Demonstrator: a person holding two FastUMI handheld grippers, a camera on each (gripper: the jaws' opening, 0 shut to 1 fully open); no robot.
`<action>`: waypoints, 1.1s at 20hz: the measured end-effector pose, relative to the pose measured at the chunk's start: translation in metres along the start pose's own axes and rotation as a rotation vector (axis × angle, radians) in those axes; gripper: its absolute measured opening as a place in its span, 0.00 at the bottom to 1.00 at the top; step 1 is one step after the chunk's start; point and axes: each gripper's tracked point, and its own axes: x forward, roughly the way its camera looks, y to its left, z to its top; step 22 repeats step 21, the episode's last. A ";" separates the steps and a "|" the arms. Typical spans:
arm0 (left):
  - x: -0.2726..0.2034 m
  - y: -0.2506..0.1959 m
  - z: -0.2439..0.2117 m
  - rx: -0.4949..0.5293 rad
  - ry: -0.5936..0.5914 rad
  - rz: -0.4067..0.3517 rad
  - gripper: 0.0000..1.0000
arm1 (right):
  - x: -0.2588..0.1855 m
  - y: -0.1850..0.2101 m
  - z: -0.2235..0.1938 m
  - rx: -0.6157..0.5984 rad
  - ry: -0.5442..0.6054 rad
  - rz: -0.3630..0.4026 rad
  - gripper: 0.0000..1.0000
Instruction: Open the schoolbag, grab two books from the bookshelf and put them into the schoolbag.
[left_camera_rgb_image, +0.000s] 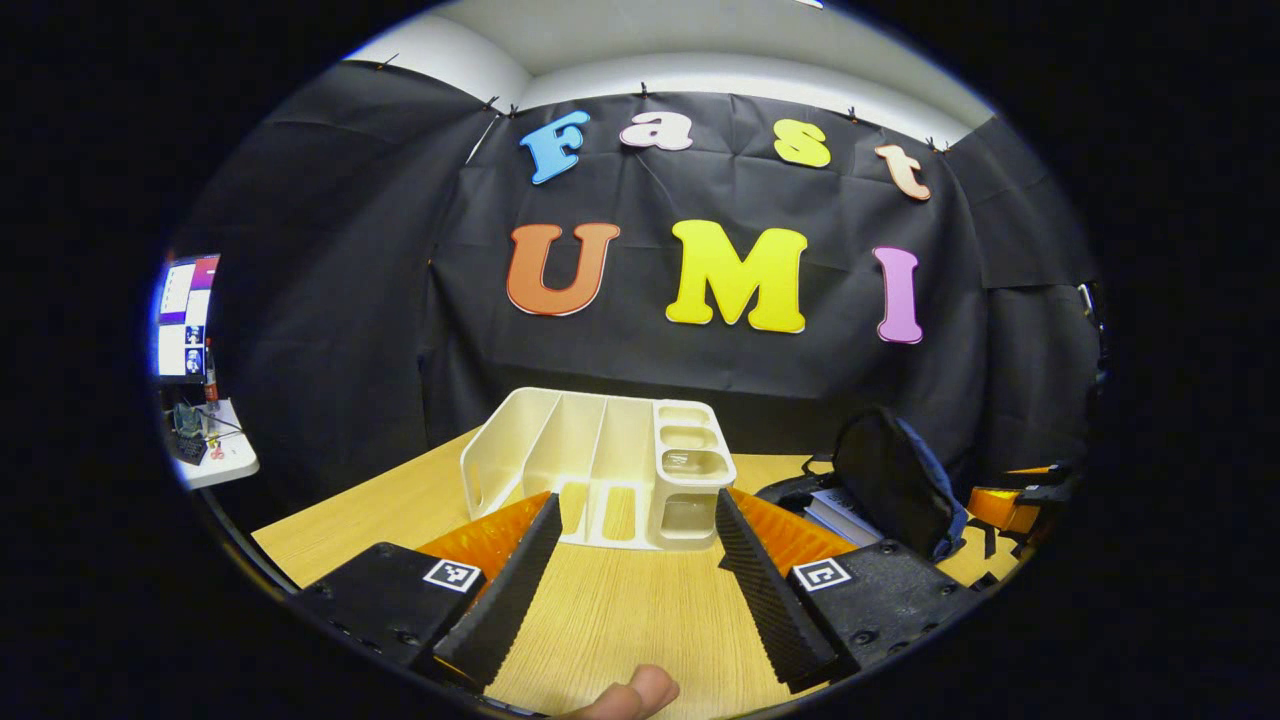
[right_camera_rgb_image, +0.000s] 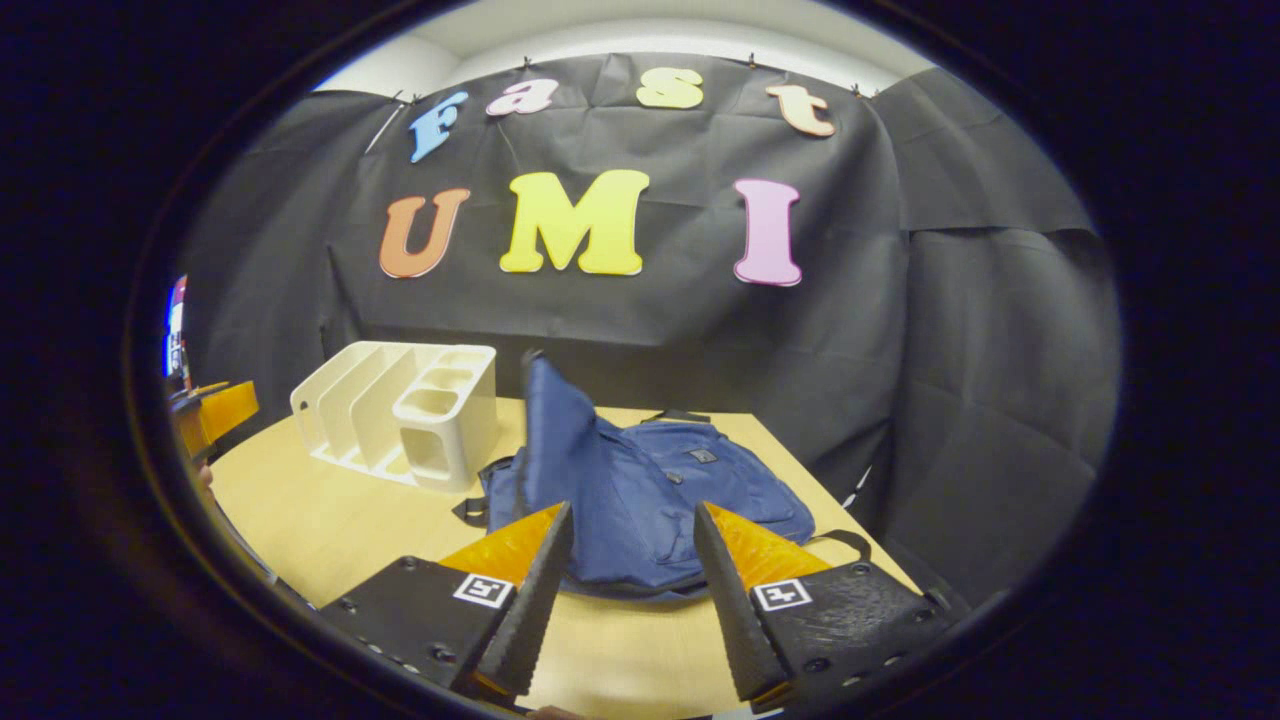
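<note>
Left gripper (left_camera_rgb_image: 632, 590): fingers spread wide, nothing between them, held over bare tabletop (left_camera_rgb_image: 640, 610). A fingertip (left_camera_rgb_image: 628, 695) of the holding hand shows at 6 o'clock, bottom edge of left gripper view.

Bookshelf (left_camera_rgb_image: 598, 468): cream plastic rack w/ upright dividers and small cubby cells on its right end. Sits on the table at 12 o'clock from the left gripper, just beyond the finger tips, not touching. Slots that face the camera look vacant.

Schoolbag (left_camera_rgb_image: 895, 480): at approx. 2 o'clock from the left gripper, on the table, right of the bookshelf and apart from it. Flap is up; book (left_camera_rgb_image: 838, 512) edges show inside the opening, pale pages stacked. Count of books: cannot tell.

Right gripper (right_camera_rgb_image: 625, 590): fingers spread, gripping nothing, above the table's near edge. In the right gripper view the blue bag body (right_camera_rgb_image: 655, 495) lies at 12 o'clock, directly ahead of the tips, w/ its flap (right_camera_rgb_image: 560, 430) standing upright at the left side. Bag front pocket faces up. A black strap (right_camera_rgb_image: 845, 540) loops off the bag at 2 o'clock.

Same view: rack (right_camera_rgb_image: 405, 410) at 10 o'clock, left of the bag, near but apart. Other gripper's body (right_camera_rgb_image: 215, 410) shows at 9 o'clock by the table's left edge.

Monitor (left_camera_rgb_image: 185, 315) on a side desk (left_camera_rgb_image: 225, 455) at 9 o'clock in left gripper view, well apart from the worktable.
</note>
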 end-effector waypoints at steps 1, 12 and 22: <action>-0.007 0.000 0.002 0.008 -0.004 -0.005 0.97 | -0.010 0.001 0.002 0.001 -0.015 0.003 0.74; -0.069 0.004 0.038 0.081 -0.069 -0.027 0.96 | -0.082 0.008 0.010 0.000 -0.152 -0.025 0.95; -0.059 0.049 0.037 0.055 -0.050 0.070 0.97 | -0.091 0.023 0.014 -0.025 -0.171 -0.022 0.96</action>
